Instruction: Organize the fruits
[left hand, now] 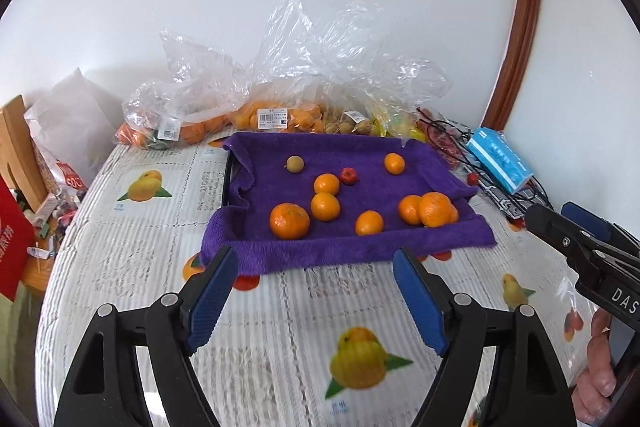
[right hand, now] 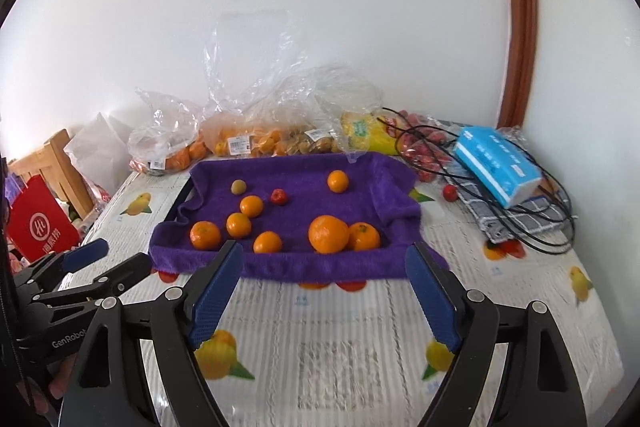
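Note:
A purple towel [left hand: 280, 147] [right hand: 304, 171] lines a tray on the fruit-print tablecloth. On it lie several oranges, the largest being one orange [left hand: 289, 221] at front left and another orange [right hand: 328, 234] at front right. A small red fruit [left hand: 348, 175] [right hand: 279, 197] and a brownish round fruit [left hand: 295, 163] [right hand: 238, 186] lie farther back. My left gripper [left hand: 314, 263] [right hand: 127, 253] hangs open just in front of the towel's near edge, with nothing between its pads. My right gripper [right hand: 325, 255] [left hand: 550, 211] is also open and empty, beside it on the right.
Clear plastic bags of fruit [left hand: 280, 115] [right hand: 248, 143] crowd the back against the wall. A blue tissue pack [left hand: 500, 163] [right hand: 496, 163], a checked cloth and black cables [right hand: 540, 227] sit at right. A red bag [right hand: 40, 223] and wooden chair [right hand: 52, 155] stand at left.

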Action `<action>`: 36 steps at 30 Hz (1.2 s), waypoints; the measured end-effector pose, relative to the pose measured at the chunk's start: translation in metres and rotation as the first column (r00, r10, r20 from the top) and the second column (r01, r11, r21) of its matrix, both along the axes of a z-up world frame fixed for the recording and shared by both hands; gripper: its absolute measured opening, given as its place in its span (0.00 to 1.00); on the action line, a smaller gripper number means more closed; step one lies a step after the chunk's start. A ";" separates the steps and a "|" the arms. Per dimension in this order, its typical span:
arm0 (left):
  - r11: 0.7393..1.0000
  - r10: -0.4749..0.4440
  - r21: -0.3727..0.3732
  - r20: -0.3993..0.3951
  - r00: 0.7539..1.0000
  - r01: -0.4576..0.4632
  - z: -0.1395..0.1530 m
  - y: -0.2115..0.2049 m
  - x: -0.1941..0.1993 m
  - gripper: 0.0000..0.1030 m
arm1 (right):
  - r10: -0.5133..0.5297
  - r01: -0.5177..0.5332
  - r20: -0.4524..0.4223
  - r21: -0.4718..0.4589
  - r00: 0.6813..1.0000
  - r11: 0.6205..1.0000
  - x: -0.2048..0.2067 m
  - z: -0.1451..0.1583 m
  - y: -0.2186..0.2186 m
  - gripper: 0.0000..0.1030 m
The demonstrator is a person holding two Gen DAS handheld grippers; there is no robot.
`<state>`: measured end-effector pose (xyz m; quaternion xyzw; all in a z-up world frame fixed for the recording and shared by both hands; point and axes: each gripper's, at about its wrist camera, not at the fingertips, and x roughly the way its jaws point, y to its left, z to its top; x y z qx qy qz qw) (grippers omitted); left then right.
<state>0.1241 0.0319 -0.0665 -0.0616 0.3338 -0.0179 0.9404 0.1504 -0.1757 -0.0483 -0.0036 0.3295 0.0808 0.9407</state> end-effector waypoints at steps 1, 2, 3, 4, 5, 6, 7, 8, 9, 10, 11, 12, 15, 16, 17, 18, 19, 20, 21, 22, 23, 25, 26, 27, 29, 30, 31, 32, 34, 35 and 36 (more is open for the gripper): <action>1.000 0.001 -0.002 0.000 1.000 -0.001 0.003 -0.001 -0.007 0.77 | -0.006 0.006 -0.004 0.007 1.000 1.000 -0.008 0.003 -0.003 0.80; 1.000 0.003 -0.007 0.002 1.000 -0.003 0.006 -0.002 -0.012 0.77 | -0.006 0.006 -0.011 0.021 1.000 1.000 -0.015 0.006 -0.007 0.80; 1.000 0.006 -0.013 0.006 1.000 -0.006 0.009 -0.002 -0.018 0.77 | -0.007 0.007 -0.018 0.030 1.000 1.000 -0.019 0.008 -0.009 0.80; 1.000 0.008 -0.018 0.015 1.000 -0.008 0.013 -0.004 -0.025 0.77 | -0.013 0.014 -0.022 0.042 1.000 0.999 -0.026 0.011 -0.013 0.80; 1.000 0.011 -0.017 0.022 1.000 -0.010 0.016 -0.005 -0.030 0.77 | -0.016 0.017 -0.019 0.048 1.000 0.999 -0.031 0.013 -0.016 0.80; 1.000 0.014 -0.015 0.029 0.999 -0.013 0.019 -0.006 -0.036 0.77 | -0.022 0.022 -0.010 0.056 1.000 0.998 -0.039 0.016 -0.020 0.81; 1.000 0.015 -0.012 0.040 0.999 -0.015 0.022 -0.007 -0.043 0.79 | -0.027 0.027 -0.003 0.061 1.000 0.998 -0.047 0.019 -0.022 0.84; 1.000 0.015 -0.009 0.050 0.999 -0.014 0.025 -0.009 -0.050 0.80 | -0.032 0.031 0.003 0.067 0.999 0.997 -0.053 0.021 -0.025 0.90; 1.000 0.014 -0.004 0.060 0.998 -0.014 0.028 -0.011 -0.056 0.82 | -0.034 0.034 0.008 0.071 0.999 0.997 -0.058 0.022 -0.026 0.93; 1.000 0.012 0.000 0.069 0.998 -0.012 0.031 -0.013 -0.063 0.82 | -0.039 0.038 0.011 0.072 0.999 0.997 -0.065 0.024 -0.028 0.96; 1.000 0.012 0.003 0.076 0.997 -0.012 0.033 -0.015 -0.070 0.83 | -0.042 0.042 0.010 0.067 0.999 0.997 -0.069 0.025 -0.029 0.96; 1.000 0.013 0.002 0.081 0.997 -0.013 0.036 -0.017 -0.075 0.84 | -0.044 0.044 0.012 0.062 0.999 0.997 -0.076 0.027 -0.030 0.96; 1.000 0.016 0.001 0.098 0.995 -0.016 0.042 -0.023 -0.092 0.86 | -0.048 0.047 0.018 0.054 0.999 0.997 -0.093 0.031 -0.033 0.98; 1.000 0.018 0.006 0.104 0.994 -0.019 0.045 -0.025 -0.098 0.86 | -0.052 0.051 0.023 0.052 0.998 0.997 -0.100 0.034 -0.035 0.99; 1.000 0.020 0.012 0.111 0.994 -0.022 0.048 -0.026 -0.103 0.86 | -0.055 0.054 0.026 0.048 0.998 0.997 -0.104 0.035 -0.036 1.00; 0.999 0.024 0.019 0.118 0.993 -0.027 0.050 -0.027 -0.107 0.86 | -0.062 0.061 0.026 0.042 0.998 0.997 -0.108 0.038 -0.038 1.00; 0.999 0.029 0.027 0.126 0.992 -0.032 0.054 -0.029 -0.111 0.87 | -0.073 0.072 0.028 0.039 0.997 0.997 -0.112 0.040 -0.040 1.00; 0.999 0.028 0.032 0.133 0.991 -0.032 0.057 -0.030 -0.114 0.87 | -0.079 0.078 0.032 0.044 0.996 0.996 -0.115 0.043 -0.043 1.00; 0.999 0.027 0.034 0.134 0.991 -0.032 0.059 -0.031 -0.116 0.87 | -0.080 0.078 0.034 0.051 0.996 0.996 -0.119 0.045 -0.046 1.00; 0.999 0.029 0.032 0.135 0.990 -0.034 0.061 -0.031 -0.118 0.87 | -0.081 0.079 0.037 0.059 0.996 0.995 -0.122 0.047 -0.049 1.00; 0.999 0.029 0.029 0.137 0.990 -0.034 0.062 -0.032 -0.120 0.87 | -0.085 0.082 0.042 0.063 0.996 0.995 -0.125 0.049 -0.051 1.00; 0.999 0.031 0.025 0.137 0.990 -0.035 0.064 -0.034 -0.121 0.88 | -0.086 0.083 0.054 0.065 0.995 0.994 -0.130 0.052 -0.055 1.00; 0.999 0.035 0.024 0.135 0.990 -0.039 0.064 -0.034 -0.122 0.88 | -0.085 0.082 0.057 0.064 0.995 0.995 -0.132 0.053 -0.055 1.00; 0.999 0.035 0.018 0.135 0.990 -0.038 0.064 -0.034 -0.122 0.88 | -0.085 0.081 0.059 0.062 0.995 0.995 -0.133 0.054 -0.055 1.00; 0.999 0.034 0.014 0.135 0.990 -0.036 0.064 -0.035 -0.123 0.88 | -0.086 0.083 0.069 0.055 0.994 0.995 -0.135 0.056 -0.055 1.00; 0.999 0.033 0.018 0.134 0.990 -0.035 0.064 -0.036 -0.122 0.88 | -0.089 0.086 0.073 0.050 0.993 0.995 -0.136 0.056 -0.055 1.00; 0.999 0.030 0.022 0.134 0.991 -0.034 0.063 -0.037 -0.122 0.88 | -0.091 0.088 0.076 0.046 0.993 0.995 -0.136 0.056 -0.055 1.00; 0.999 0.030 0.027 0.132 0.991 -0.034 0.062 -0.037 -0.122 0.88 | -0.093 0.089 0.079 0.044 0.993 0.995 -0.137 0.056 -0.054 1.00; 0.999 0.032 0.031 0.127 0.991 -0.036 0.061 -0.037 -0.122 0.88 | -0.095 0.091 0.080 0.047 0.992 0.995 -0.138 0.056 -0.054 1.00; 0.999 0.030 0.030 0.125 0.992 -0.034 0.060 -0.037 -0.122 0.88 | -0.095 0.091 0.080 0.050 0.992 0.995 -0.138 0.055 -0.054 1.00; 0.999 0.029 0.029 0.122 0.992 -0.032 0.059 -0.037 -0.122 0.88 | -0.094 0.090 0.079 0.051 0.992 0.995 -0.138 0.055 -0.054 1.00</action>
